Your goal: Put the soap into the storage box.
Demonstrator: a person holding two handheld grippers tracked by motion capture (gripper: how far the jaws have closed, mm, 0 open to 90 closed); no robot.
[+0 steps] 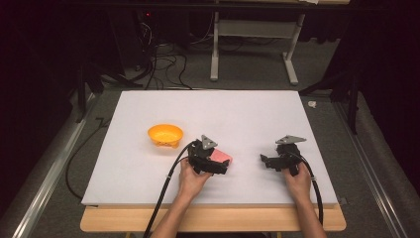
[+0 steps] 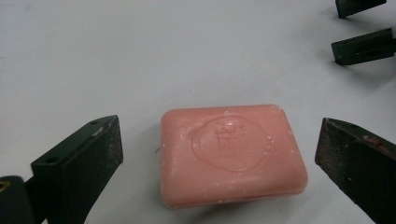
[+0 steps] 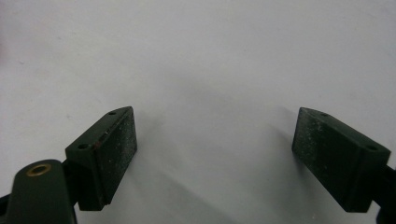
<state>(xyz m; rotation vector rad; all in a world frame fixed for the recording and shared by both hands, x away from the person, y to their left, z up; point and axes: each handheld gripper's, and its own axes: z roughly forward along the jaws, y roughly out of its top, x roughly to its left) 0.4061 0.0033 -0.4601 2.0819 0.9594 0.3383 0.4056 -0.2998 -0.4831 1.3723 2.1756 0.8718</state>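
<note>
Dark floor, cables and the legs of a white stand filled the top of the high view, and below them a white board [image 1: 208, 114] lay on a wooden table [image 1: 213, 219] whose edge showed along the bottom of the frame. An orange bowl [image 1: 165, 135] sat on the board left of centre, well apart from both hands.

Just below and right of the bowl, near the middle of the frame, the left gripper [image 1: 224, 165] rested low over the board, held by the person's left hand [image 1: 190, 179], with a pink bar of soap [image 1: 221, 157] peeking out at its tip. In the left gripper view the soap [image 2: 232, 154] lay flat on the white surface at lower centre, its stamped oval seal facing up. The 2 black jaws stood spread wide, 1 at the lower left and 1 at the lower right of that frame, each clear of the soap with white board showing in the gaps.

The right gripper [image 1: 264, 159] sat at the right of centre in the high view, held by the right hand [image 1: 298, 179], pointing toward the left gripper. Its tips [image 2: 362, 28] showed in the upper right corner of the left gripper view. In the right gripper view [image 3: 215, 158] its 2 jaws were spread wide over bare white board, with nothing between them.
</note>
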